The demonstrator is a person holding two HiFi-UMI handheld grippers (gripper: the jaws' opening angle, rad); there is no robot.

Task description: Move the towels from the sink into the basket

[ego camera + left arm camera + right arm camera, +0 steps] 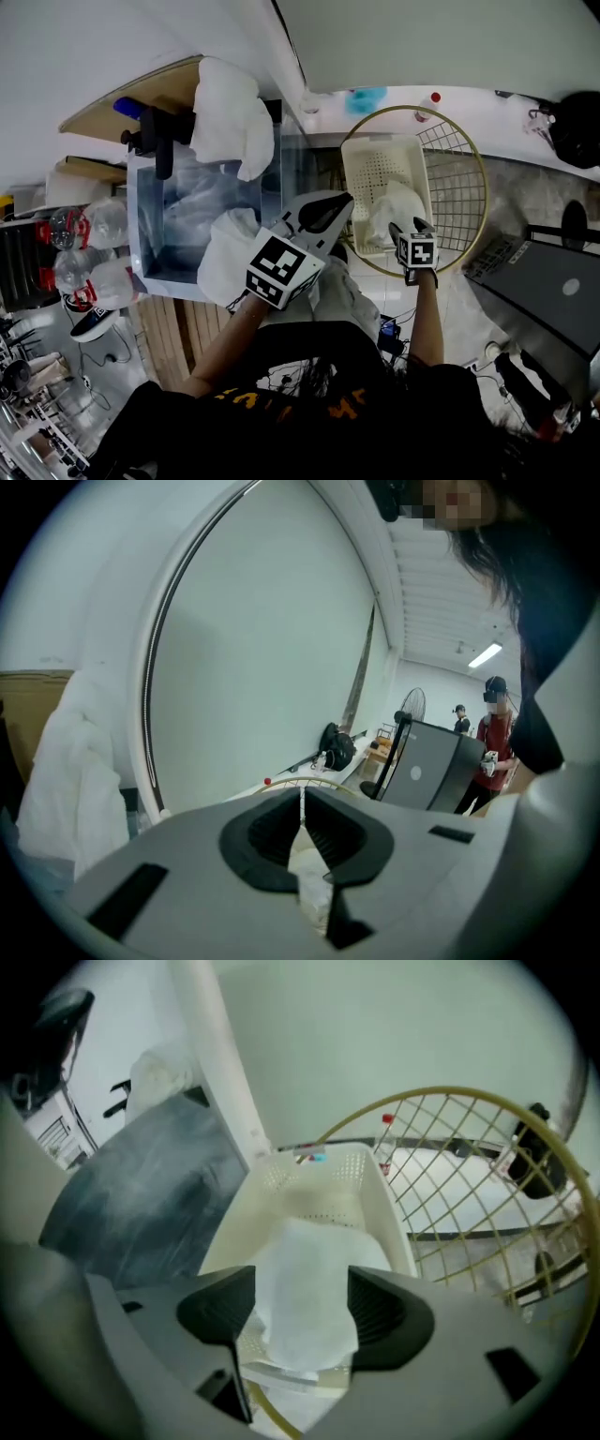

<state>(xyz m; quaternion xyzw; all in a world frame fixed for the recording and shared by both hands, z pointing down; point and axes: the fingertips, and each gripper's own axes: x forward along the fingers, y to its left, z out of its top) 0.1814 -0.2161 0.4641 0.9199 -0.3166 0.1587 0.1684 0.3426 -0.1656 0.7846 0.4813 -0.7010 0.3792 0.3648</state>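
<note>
In the head view the sink (150, 220) sits at 9 o'clock with a black tap (159, 141) on its far rim. One towel (230, 112) is draped over that far rim and a second towel (225, 258) hangs on the near corner, partly under the left gripper (339, 202). The cream basket (361, 155) lies at 1 o'clock inside a gold wire ring (473, 164). It holds a third towel (396, 208), just past the right gripper (410, 226). Clear bottles (89, 253) with red caps stand at 9 o'clock and a grey case (553, 291) at 3 o'clock. Yellow print on the person's dark shirt (281, 403) is too warped to read. In the left gripper view the left gripper (302, 803) is clenched, with only a thin white sliver between the pads. A fan (412, 705) and a bystander in red (492, 747) stand at 3 o'clock. In the right gripper view the right gripper (302, 1302) is released, its jaws apart on either side of the third towel (309, 1279), which lies in the basket (314, 1171).
</note>
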